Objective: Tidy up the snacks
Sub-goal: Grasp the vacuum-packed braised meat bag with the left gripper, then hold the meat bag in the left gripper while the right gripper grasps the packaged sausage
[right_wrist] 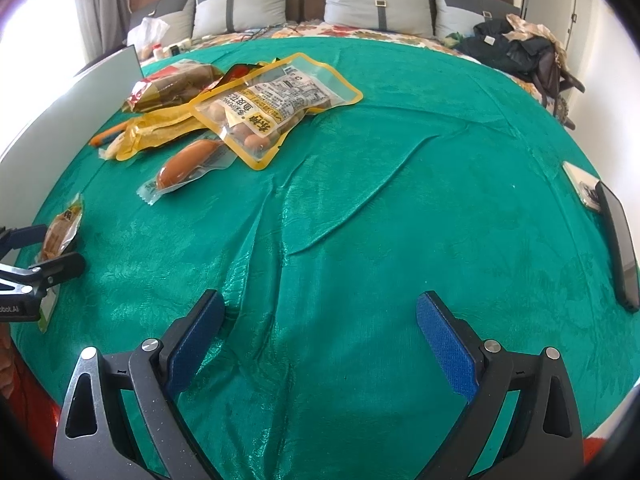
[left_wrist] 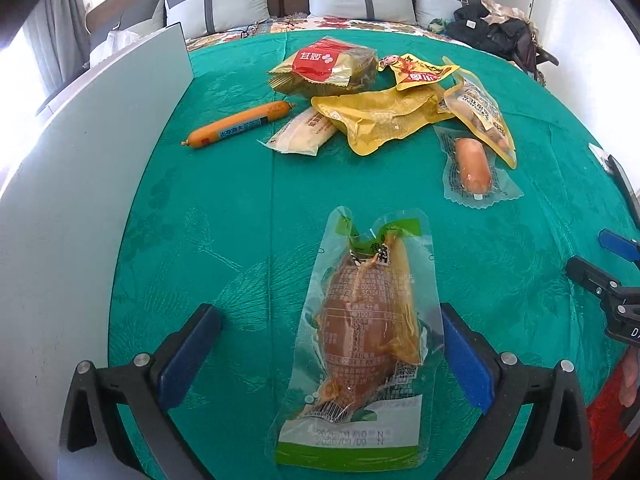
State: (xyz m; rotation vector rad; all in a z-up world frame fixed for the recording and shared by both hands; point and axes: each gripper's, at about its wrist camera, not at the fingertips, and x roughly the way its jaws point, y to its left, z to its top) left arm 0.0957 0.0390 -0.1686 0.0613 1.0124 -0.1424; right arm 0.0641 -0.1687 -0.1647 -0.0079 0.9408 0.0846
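A clear green-trimmed pack of brown meat (left_wrist: 366,332) lies flat on the green cloth between the spread fingers of my left gripper (left_wrist: 328,316), which is open and not touching it. The pack also shows at the left edge of the right wrist view (right_wrist: 60,232). Further back lie an orange sausage stick (left_wrist: 240,124), a white pack (left_wrist: 304,132), yellow pouches (left_wrist: 380,116), a red-labelled pack (left_wrist: 328,66) and a wrapped sausage (left_wrist: 474,164). My right gripper (right_wrist: 320,312) is open and empty over bare cloth; it also shows at the right edge of the left wrist view (left_wrist: 600,268).
A white board (left_wrist: 100,128) stands along the table's left side. A dark flat device (right_wrist: 618,248) lies at the right edge of the table. Behind the table stands a bed with grey pillows (right_wrist: 360,4) and dark bags (right_wrist: 516,48).
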